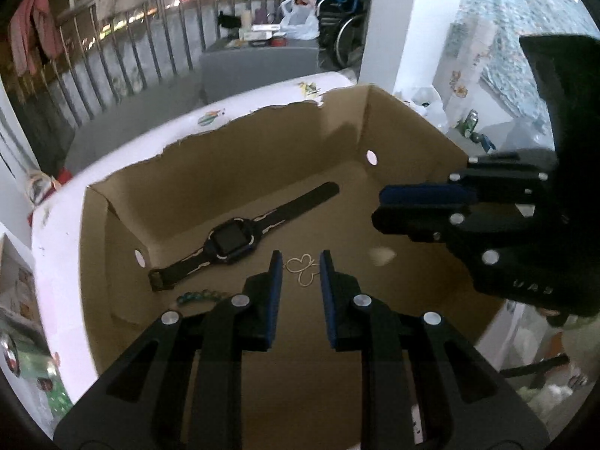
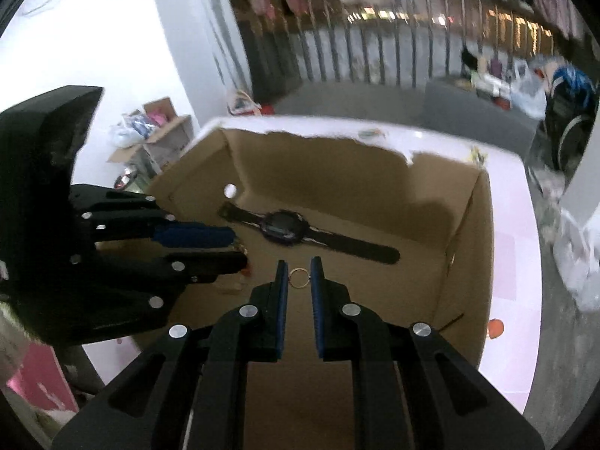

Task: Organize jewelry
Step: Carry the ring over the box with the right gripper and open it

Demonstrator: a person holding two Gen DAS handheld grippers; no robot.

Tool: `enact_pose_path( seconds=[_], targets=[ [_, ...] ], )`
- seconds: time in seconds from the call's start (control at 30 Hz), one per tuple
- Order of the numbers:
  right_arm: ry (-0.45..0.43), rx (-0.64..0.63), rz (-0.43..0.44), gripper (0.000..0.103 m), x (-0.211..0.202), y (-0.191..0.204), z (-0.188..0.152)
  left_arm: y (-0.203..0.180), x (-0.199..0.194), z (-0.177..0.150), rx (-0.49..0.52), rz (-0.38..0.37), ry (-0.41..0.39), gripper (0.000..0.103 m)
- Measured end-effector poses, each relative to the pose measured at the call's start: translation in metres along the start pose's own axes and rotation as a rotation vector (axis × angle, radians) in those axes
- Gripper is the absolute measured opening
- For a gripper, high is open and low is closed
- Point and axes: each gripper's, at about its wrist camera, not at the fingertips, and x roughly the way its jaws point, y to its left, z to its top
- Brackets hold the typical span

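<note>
An open cardboard box (image 1: 262, 138) with a torn far rim sits on a white table (image 1: 56, 232), and both claws reach down into it. The left gripper (image 1: 300, 262) stands released, its blue-padded fingers parted with nothing between them; past the tips, on the box floor, lies a thin wire ornament (image 1: 300, 272) of looped shape, its outline faint and partly hidden behind the finger ends. The right gripper (image 2: 299, 266) is likewise released, and a small ring (image 2: 299, 277) lies on the floor just beyond its tips, framed by the gap but not visibly touched by either pad. A dark wristwatch (image 1: 232, 242) lies flat and stretched out along the far side of the box floor, its strap ends reaching toward the walls. Near the left corner a short beaded piece (image 1: 195, 296) shows in greenish tones, half covered by the left claw's body, so its full length cannot be made out. In the right wrist view, something small and reddish peeks from under the left claw's tips, too blurred and covered to identify. Seen from the side in the left wrist view, the right claw's fingers overlap, so its gap is hidden there. A pale spot (image 1: 380, 255) on the box floor beneath it is unclear.
</note>
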Motion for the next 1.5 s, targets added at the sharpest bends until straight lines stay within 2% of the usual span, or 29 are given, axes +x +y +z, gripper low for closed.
enact_pose_path(
  seconds=[0.1, 0.2, 0.3, 0.53, 0.73, 0.93, 1.17, 1.23, 1.33, 1.5],
  targets=[
    [0.025, 0.057, 0.043, 0.013, 0.007, -0.010, 0.006, 0.004, 0.005, 0.003, -0.030, 0.008, 0.002, 0.020],
    [0.032, 0.068, -0.018, 0.013, 0.011, -0.016, 0.008, 0.010, 0.007, 0.007, -0.061, -0.001, -0.002, 0.028],
    [0.028, 0.102, 0.007, 0.013, 0.010, -0.022, 0.007, 0.011, 0.006, 0.010, -0.064, 0.005, -0.020, 0.033],
    [-0.052, 0.107, 0.018, 0.014, -0.013, -0.029, 0.006, 0.019, -0.014, 0.009, -0.087, 0.009, -0.091, 0.040],
    [-0.136, 0.119, 0.026, 0.014, -0.046, -0.036, 0.002, 0.031, -0.047, 0.001, -0.127, 0.015, -0.171, 0.040],
    [-0.221, 0.098, 0.048, 0.014, -0.084, -0.030, -0.019, 0.036, -0.091, -0.025, -0.153, 0.039, -0.262, 0.041],
    [-0.252, 0.056, 0.085, 0.014, -0.110, -0.017, -0.049, 0.029, -0.131, -0.071, -0.131, 0.117, -0.328, 0.042],
    [-0.258, 0.045, 0.108, 0.014, -0.116, -0.012, -0.060, 0.028, -0.140, -0.084, -0.134, 0.113, -0.335, 0.042],
    [-0.253, 0.023, 0.125, 0.014, -0.122, -0.004, -0.074, 0.020, -0.148, -0.103, -0.129, 0.102, -0.338, 0.042],
    [-0.181, -0.010, 0.148, 0.014, -0.116, 0.012, -0.098, 0.004, -0.144, -0.132, -0.075, 0.096, -0.308, 0.043]
  ],
)
